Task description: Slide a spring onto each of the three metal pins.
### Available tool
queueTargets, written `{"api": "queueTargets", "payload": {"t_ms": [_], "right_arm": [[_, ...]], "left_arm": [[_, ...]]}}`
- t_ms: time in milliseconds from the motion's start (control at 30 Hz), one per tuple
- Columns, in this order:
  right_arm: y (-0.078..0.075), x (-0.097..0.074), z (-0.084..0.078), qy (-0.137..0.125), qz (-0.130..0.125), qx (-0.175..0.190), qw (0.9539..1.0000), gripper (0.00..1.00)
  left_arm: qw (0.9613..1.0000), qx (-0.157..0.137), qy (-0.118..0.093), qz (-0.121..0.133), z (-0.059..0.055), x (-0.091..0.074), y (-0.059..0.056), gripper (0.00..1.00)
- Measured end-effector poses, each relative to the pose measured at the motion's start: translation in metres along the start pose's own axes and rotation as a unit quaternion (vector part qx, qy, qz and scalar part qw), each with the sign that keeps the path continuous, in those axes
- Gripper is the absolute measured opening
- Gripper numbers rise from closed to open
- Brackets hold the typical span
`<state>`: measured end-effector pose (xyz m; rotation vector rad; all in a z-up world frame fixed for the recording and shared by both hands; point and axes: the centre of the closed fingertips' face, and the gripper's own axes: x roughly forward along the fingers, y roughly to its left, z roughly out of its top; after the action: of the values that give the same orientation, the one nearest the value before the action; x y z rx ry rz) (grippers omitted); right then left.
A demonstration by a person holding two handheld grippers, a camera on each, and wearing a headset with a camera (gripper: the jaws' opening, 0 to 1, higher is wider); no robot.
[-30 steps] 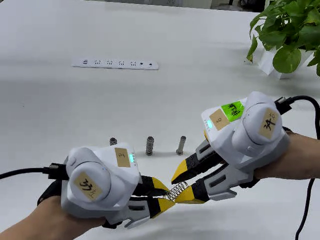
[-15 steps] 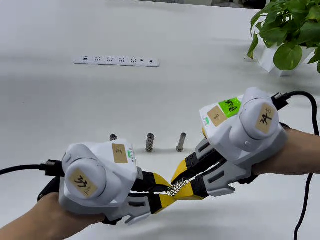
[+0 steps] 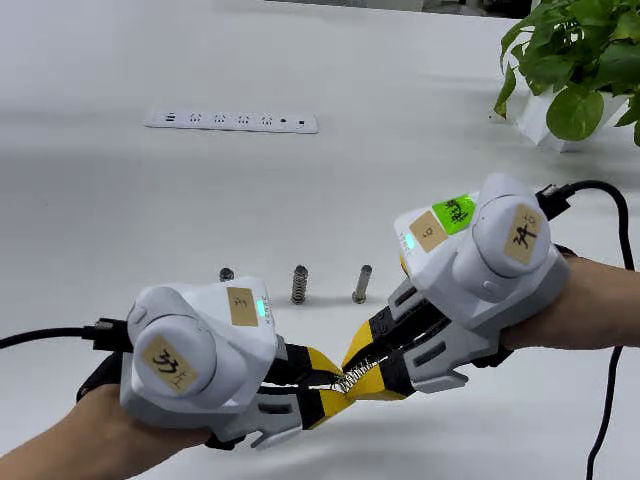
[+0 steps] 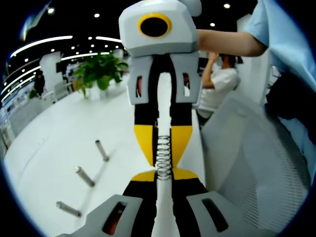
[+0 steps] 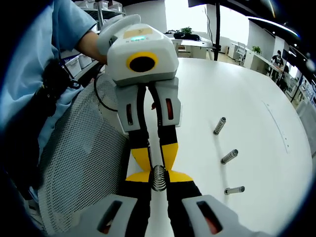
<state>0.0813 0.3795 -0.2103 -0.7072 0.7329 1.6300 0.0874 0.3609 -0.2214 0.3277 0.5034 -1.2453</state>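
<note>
A small steel spring (image 3: pixel 350 378) hangs in the air between my two grippers, just above the white table (image 3: pixel 120 220). My left gripper (image 3: pixel 340 386) is shut on its near end, and my right gripper (image 3: pixel 363 367) grips the other end. In the left gripper view the spring (image 4: pixel 163 155) runs straight from my jaws into the right gripper (image 4: pixel 163 144). The right gripper view shows the spring (image 5: pixel 158 178) end-on. Beyond stand three metal pins: left (image 3: pixel 227 274), middle (image 3: pixel 299 285) with a coil around it, and right (image 3: pixel 362 284), bare.
A white power strip (image 3: pixel 232 122) lies far back on the table. A potted plant (image 3: pixel 575 70) stands at the back right. Black cables (image 3: pixel 612 400) trail from both grippers. A mesh chair (image 5: pixel 84 168) and a person's blue sleeve (image 5: pixel 29 74) sit behind the table edge.
The right gripper's jaws have drawn together onto the spring's far end. Both grippers have drifted slightly; the pins stay put.
</note>
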Motion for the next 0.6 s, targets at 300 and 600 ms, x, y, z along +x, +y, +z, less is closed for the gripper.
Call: {"api": "queueTargets", "payload": {"t_ms": [300, 600], "right_arm": [[0.0018, -0.0001, -0.0004, 0.000, 0.007, 0.008, 0.9999, 0.12], [0.0003, 0.0011, -0.0010, 0.006, 0.011, 0.008, 0.9999, 0.12]], "left_arm": [[1.0000, 0.008, -0.003, -0.004, -0.0002, 0.0011, -0.0019, 0.10], [0.9999, 0.012, -0.005, 0.000, -0.0010, 0.0016, -0.0010, 0.11]]}}
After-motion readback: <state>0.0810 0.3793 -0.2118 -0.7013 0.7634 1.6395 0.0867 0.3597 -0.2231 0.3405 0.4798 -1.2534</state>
